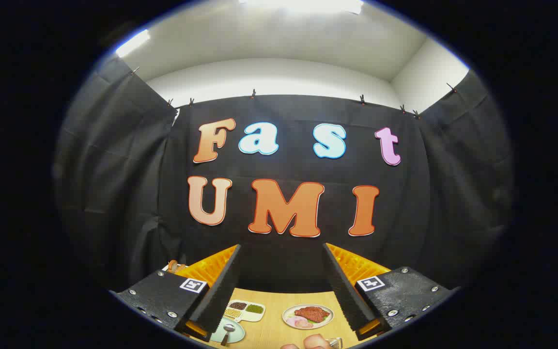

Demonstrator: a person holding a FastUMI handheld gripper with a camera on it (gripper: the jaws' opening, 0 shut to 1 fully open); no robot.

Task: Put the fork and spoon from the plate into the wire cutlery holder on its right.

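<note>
table (269,315): pale wood with a fine straight grain, matt and smooth.
booth wall (114,160): black cloth, matt, hanging in soft folds.
gripper (281,254): fingers spread wide apart with nothing between them; inner pads (223,291) look like rough, foam-like matt material, the housings behind them a speckled matt plastic with shiny metal screws.
plate (233,334): glossy, smooth, ceramic-looking, pale glaze.
spoon (227,332): shiny polished metal.
food plate (308,317): smooth with a slight sheen, plastic-looking food on it.
divided tray (245,310): smooth white, softly glossy.
</note>
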